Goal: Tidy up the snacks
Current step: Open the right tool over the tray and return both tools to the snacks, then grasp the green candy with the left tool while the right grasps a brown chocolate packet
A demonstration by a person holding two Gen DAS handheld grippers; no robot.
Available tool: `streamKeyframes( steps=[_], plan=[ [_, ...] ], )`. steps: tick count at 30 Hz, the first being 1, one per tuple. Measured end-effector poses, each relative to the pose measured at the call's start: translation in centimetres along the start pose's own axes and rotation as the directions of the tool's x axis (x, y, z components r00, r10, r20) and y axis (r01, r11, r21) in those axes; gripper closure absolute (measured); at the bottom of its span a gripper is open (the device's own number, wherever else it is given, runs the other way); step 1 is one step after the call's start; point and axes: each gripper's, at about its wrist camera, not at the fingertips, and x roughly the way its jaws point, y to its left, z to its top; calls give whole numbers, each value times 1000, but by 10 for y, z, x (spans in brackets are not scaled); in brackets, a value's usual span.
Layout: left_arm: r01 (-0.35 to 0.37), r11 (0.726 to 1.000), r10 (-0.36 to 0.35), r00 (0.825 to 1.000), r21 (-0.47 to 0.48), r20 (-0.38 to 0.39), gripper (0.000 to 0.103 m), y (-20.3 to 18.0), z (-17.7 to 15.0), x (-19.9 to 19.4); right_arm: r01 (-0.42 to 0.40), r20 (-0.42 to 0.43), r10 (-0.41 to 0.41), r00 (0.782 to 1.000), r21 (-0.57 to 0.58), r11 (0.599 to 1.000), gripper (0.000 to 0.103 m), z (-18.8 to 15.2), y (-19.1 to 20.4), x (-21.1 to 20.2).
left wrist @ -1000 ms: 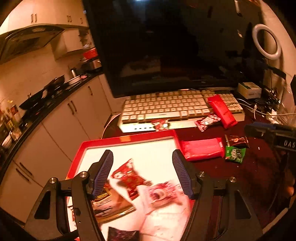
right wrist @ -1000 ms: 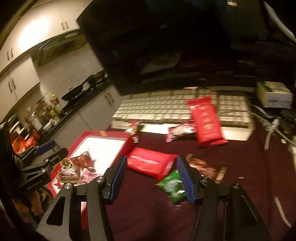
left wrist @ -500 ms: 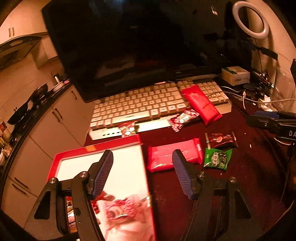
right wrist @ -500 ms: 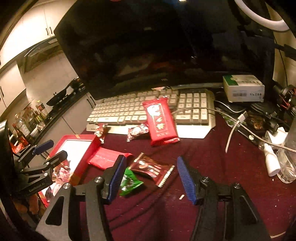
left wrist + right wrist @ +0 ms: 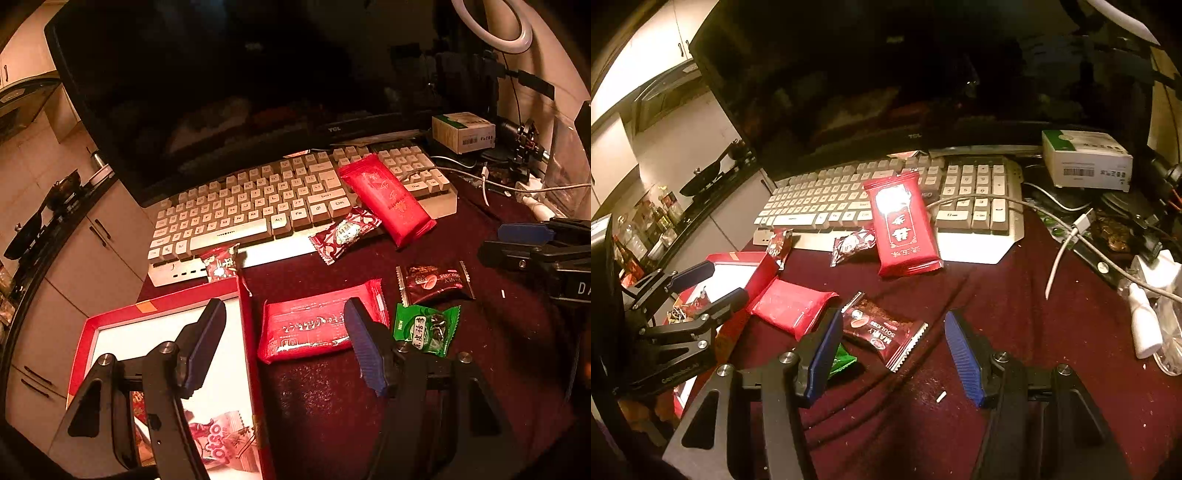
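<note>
Snacks lie loose under both empty, parted claws: red packet (image 5: 314,325) beneath left claw (image 5: 284,343), brown packet (image 5: 882,332) beneath right claw (image 5: 892,354).

Dim, warm-lit room: dark monitor (image 5: 229,92) above a keyboard (image 5: 266,206) on a maroon-covered table (image 5: 1015,314); pale kitchen cabinets (image 5: 85,258) at left.

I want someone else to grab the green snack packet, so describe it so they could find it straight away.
Start at the keyboard and come toward the near side of the dark red cloth, just right of the red tray. The green packet lies flat there, between a flat red pack and a dark brown packet. It is the only green wrapper.
</note>
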Motion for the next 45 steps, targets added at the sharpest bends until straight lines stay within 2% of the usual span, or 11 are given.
streamKeyframes(
  steps=[9,13,16,20,25,29,31,34,36,41,45],
  plan=[
    [49,999,-48,998,19,-40,37,-9,-6,11,46,-41,-48,998,-35,998,44,7,-8,11],
    [106,992,-102,993,63,-61,37,-27,-13,9,75,-124,-87,988,-102,992,43,17,-13,27],
    [159,984,-153,985,75,-77,37,-36,-16,6,44,-186,-76,980,-172,984,43,19,-4,41],
    [187,980,-180,979,72,-96,37,-39,-16,5,-22,-243,-45,969,-265,964,27,17,15,56],
    [203,979,-202,970,-6,-137,37,-27,-14,12,-55,-274,-35,961,-313,948,27,13,25,81],
    [236,972,-237,959,-25,-154,37,-31,-11,10,-12,-211,-76,975,-386,922,49,7,28,79],
    [250,968,-250,955,-22,-158,37,-37,-9,8,-15,-201,-65,977,-372,928,57,8,22,76],
    [274,961,-276,945,-40,-172,37,-46,-4,9,31,-175,-79,981,-263,964,67,18,-5,71],
    [271,961,-277,941,-59,-194,37,-50,-2,14,22,-169,-50,984,-163,986,74,25,-26,67],
    [262,945,-309,910,-196,-276,37,-58,3,37,8,-173,-21,985,-71,997,75,29,-47,64],
    [207,935,-291,912,-288,-290,37,-58,5,49,-12,-185,4,983,-40,999,75,32,-53,66]
  ],
)
